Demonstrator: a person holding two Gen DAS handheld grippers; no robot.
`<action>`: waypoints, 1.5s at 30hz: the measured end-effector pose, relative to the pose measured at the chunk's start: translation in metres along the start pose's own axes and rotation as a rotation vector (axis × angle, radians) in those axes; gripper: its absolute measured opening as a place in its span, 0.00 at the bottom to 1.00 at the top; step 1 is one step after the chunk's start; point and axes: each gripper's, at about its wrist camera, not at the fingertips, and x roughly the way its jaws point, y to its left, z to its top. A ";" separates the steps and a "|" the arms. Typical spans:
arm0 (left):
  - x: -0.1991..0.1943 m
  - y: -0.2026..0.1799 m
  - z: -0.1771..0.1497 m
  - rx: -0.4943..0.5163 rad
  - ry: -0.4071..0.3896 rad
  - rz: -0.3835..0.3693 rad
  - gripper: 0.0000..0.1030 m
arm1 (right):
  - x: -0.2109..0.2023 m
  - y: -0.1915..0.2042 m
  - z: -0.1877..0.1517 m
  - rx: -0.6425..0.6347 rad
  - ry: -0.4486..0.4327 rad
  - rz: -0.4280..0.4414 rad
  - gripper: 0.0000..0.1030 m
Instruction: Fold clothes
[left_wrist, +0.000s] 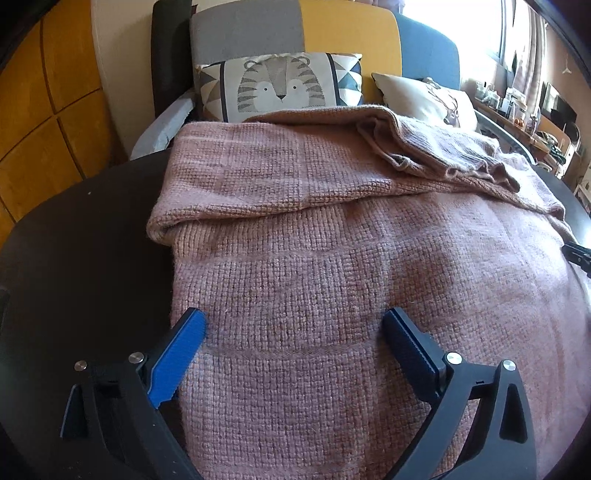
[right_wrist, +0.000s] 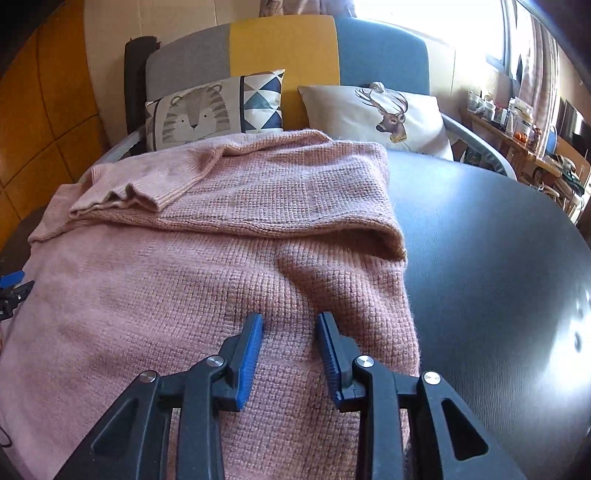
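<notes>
A pink knitted sweater (left_wrist: 332, 258) lies flat on a dark round table (left_wrist: 85, 258), its far part folded over with a sleeve lying across the fold. My left gripper (left_wrist: 295, 321) is open wide over the sweater's near left part, with nothing between its blue pads. In the right wrist view the same sweater (right_wrist: 184, 295) fills the left and middle. My right gripper (right_wrist: 290, 317) is open with a narrower gap, over the sweater's near right part, holding nothing. The sleeve cuff (right_wrist: 122, 199) rests on the folded part.
Behind the table stands a sofa (right_wrist: 288, 48) with grey, yellow and blue panels, a tiger cushion (right_wrist: 192, 114) and a deer cushion (right_wrist: 384, 114). Bare table (right_wrist: 498, 258) lies to the right of the sweater. A cluttered shelf (right_wrist: 524, 125) is at far right. Wooden panelling is at left.
</notes>
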 end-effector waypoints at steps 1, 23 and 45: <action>-0.006 0.003 -0.001 -0.008 -0.010 -0.010 0.96 | 0.002 0.001 0.003 -0.008 0.004 -0.002 0.31; -0.086 0.010 -0.101 -0.052 -0.029 -0.035 0.89 | -0.095 0.043 -0.095 -0.001 0.003 0.065 0.30; -0.101 -0.031 -0.107 0.113 -0.076 0.060 0.90 | -0.111 0.089 -0.109 -0.089 -0.033 0.160 0.26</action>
